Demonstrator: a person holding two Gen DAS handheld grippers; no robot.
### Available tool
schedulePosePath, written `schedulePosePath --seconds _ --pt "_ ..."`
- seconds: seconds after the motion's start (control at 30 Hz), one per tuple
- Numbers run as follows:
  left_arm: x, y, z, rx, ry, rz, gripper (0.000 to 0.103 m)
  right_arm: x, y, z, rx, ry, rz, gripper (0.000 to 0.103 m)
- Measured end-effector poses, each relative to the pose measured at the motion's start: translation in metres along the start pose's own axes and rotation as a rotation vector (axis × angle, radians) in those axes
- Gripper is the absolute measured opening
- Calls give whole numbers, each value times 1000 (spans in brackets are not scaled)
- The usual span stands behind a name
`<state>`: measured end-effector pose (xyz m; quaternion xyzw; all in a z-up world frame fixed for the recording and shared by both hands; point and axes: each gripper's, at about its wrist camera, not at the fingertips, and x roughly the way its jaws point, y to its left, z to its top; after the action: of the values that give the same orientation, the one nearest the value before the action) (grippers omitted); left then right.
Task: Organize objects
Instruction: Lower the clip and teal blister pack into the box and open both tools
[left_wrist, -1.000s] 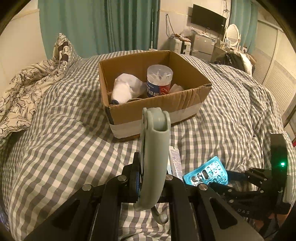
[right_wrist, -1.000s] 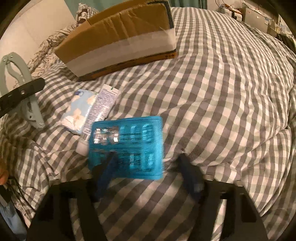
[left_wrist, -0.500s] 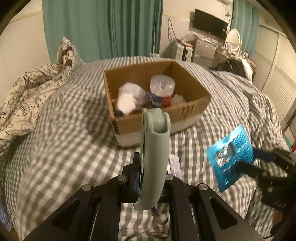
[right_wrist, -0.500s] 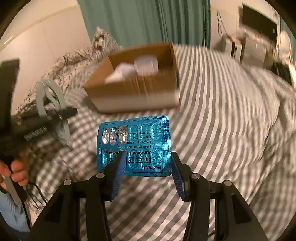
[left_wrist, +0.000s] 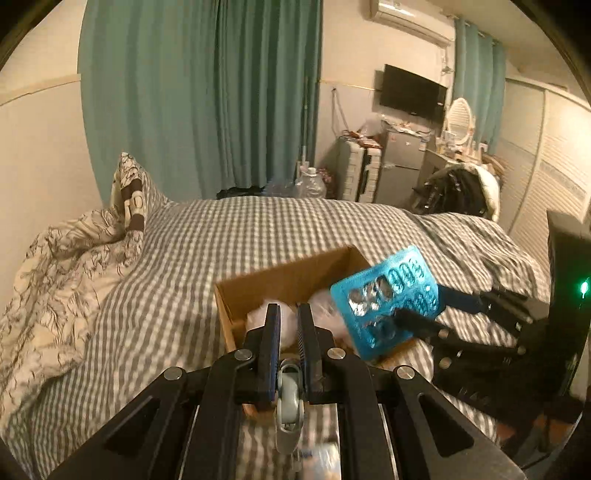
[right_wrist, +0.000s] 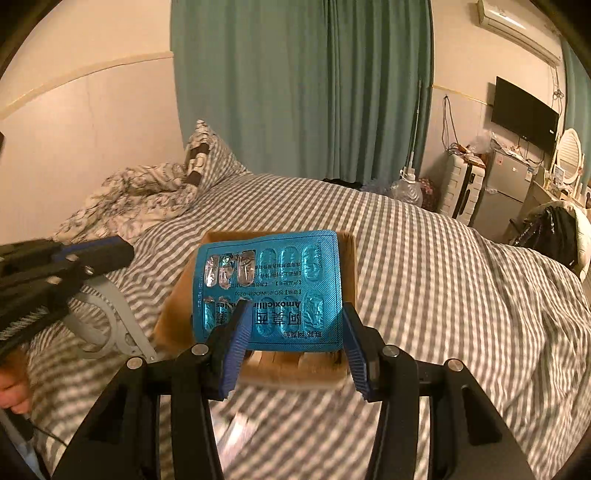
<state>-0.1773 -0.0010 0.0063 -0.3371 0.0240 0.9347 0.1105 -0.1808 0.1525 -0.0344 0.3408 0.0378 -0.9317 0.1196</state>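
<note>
- The cardboard box (left_wrist: 280, 280) on the checked bedspread (left_wrist: 177, 258) is partly hidden by both grippers; white items inside it are too blurred to identify.
- The blue pill sheet (right_wrist: 269, 291) reads "Amoxicillin", upside down, beside Chinese characters; several pockets look emptied.
- The right gripper (right_wrist: 295, 332) has its jaws partly open, pinching the pill sheet by its side edges, above the box's near side.
- The left gripper (left_wrist: 287, 325) is closed tight on a grey plastic clip (left_wrist: 290, 410), which hangs below the fingers; its lower end is blurred.
</note>
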Motion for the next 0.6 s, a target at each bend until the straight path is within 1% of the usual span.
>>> schedulePosePath --seconds 0.1,0.2,0.23,0.27,0.33,0.37,0.43,0.47,0.5,0.53,0.6 --pt "26 1 17 6 9 3 9 27 -3 10 7 14 7 48" --pt "50 1 24 17 29 5 9 49 -7 14 18 37 7 48" --pt "57 1 24 22 36 14 9 54 -8 13 21 40 16 52" --pt "65 1 24 27 42 22 10 57 -11 11 27 39 24 64" --pt "76 2 22 35 56 27 12 61 -15 8 41 32 33 79" --pt "81 3 21 35 67 29 14 61 -16 6 51 22 37 81" --pt "87 4 19 30 83 42 32 59 -22 6 69 9 45 82" --pt "87 4 18 25 85 46 55 56 -25 6 83 1 46 82" --pt "86 5 15 20 81 50 70 53 -27 6 92 -4 45 82" --pt "83 6 15 14 73 51 71 50 -30 6 100 -6 43 82" --pt "75 6 13 11 70 48 71 40 -33 6 107 -12 34 82"
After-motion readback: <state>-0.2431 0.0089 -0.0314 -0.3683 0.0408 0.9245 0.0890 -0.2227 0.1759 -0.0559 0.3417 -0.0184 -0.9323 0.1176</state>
